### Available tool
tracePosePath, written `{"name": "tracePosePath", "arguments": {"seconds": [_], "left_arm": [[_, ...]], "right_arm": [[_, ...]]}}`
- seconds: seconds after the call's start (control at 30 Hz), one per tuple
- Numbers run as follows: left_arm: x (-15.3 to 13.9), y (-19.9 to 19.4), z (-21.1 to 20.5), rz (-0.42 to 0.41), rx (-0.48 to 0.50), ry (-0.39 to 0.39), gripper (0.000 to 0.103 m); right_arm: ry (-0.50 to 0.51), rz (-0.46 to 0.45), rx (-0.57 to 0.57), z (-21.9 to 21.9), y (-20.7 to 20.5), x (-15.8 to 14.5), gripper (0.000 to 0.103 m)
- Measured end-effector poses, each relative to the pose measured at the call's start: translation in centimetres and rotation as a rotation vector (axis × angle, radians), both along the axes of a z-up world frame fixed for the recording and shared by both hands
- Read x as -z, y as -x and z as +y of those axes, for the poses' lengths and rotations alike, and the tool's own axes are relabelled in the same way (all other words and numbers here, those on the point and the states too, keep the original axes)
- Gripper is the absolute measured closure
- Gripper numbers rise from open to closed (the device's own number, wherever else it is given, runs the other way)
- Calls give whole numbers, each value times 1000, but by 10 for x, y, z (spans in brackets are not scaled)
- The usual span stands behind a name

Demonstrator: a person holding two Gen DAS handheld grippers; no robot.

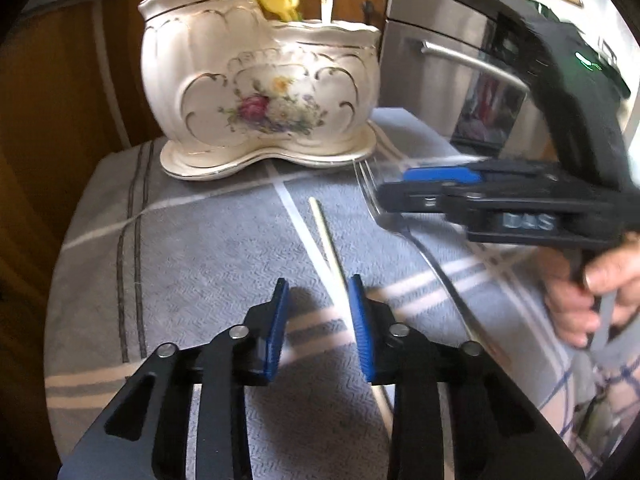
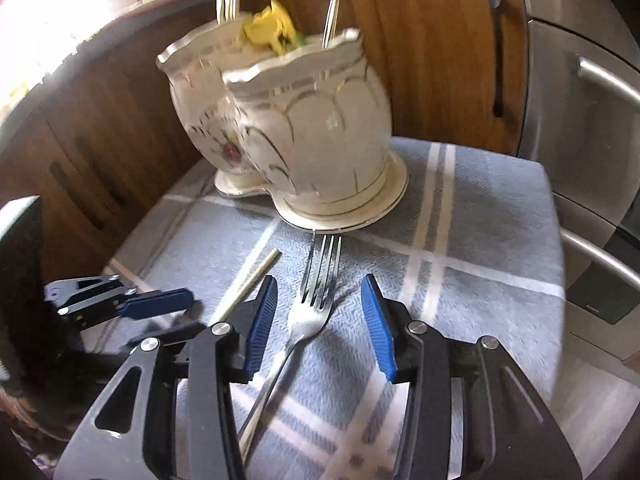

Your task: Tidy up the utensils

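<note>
Right wrist view: right hand-held gripper (image 2: 320, 320) open astride a silver metal fork (image 2: 316, 280).
Left hand-held gripper (image 1: 320, 324), narrowly parted, straddles a pale wooden chopstick (image 1: 326, 236), untouched.

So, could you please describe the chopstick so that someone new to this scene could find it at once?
Find the cream flowered holder at the back of the grey checked cloth. In front of it lie two utensils side by side. The chopstick is the thin, pale, straight stick, left of the shiny metal fork, which has prongs.
</note>
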State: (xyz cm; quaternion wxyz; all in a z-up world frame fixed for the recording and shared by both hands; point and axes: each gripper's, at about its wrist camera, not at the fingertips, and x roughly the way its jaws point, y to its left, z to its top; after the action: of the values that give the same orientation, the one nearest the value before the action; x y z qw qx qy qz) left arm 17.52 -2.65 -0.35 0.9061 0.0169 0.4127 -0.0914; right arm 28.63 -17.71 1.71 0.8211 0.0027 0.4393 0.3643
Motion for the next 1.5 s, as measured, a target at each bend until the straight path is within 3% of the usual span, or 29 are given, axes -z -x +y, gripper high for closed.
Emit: {"name": "tracePosePath", "arguments": {"seconds": [0.13, 0.17, 0.23, 0.4, 0.6, 0.7, 0.83, 0.97, 1.03, 1.5], "left_arm": [[0, 3, -6, -20, 22, -42, 83], [0, 3, -7, -26, 19, -58, 85], [0, 3, -5, -33, -2, -80, 89], [-1, -5, 15, -24, -64, -89, 92], [-3, -13, 47, 0, -122, -35, 92], [-6, -13, 59, -1, -137, -21, 92], [-6, -15, 69, 20, -138, 1, 92], [-3, -13, 69, 40, -127, -12, 92], [-3, -11, 68, 40, -122, -26, 92], [-7, -5, 60, 52, -86, 5, 92]], "right_arm": [[36, -5, -5, 9, -3, 2, 61], [47, -13, -11, 10, -2, 2, 66], [77, -23, -13, 13, 2, 3, 87], [88, -5, -19, 7, 11, 5, 99], [48, 38, 2, -4, 8, 6, 97], [28, 43, 16, -5, -1, 4, 80], [36, 32, -11, 10, -10, 4, 66], [73, 7, -35, 29, -11, 5, 67], [110, -13, -37, 33, -7, 5, 81], [160, -17, -80, 27, 35, 2, 84]]}}
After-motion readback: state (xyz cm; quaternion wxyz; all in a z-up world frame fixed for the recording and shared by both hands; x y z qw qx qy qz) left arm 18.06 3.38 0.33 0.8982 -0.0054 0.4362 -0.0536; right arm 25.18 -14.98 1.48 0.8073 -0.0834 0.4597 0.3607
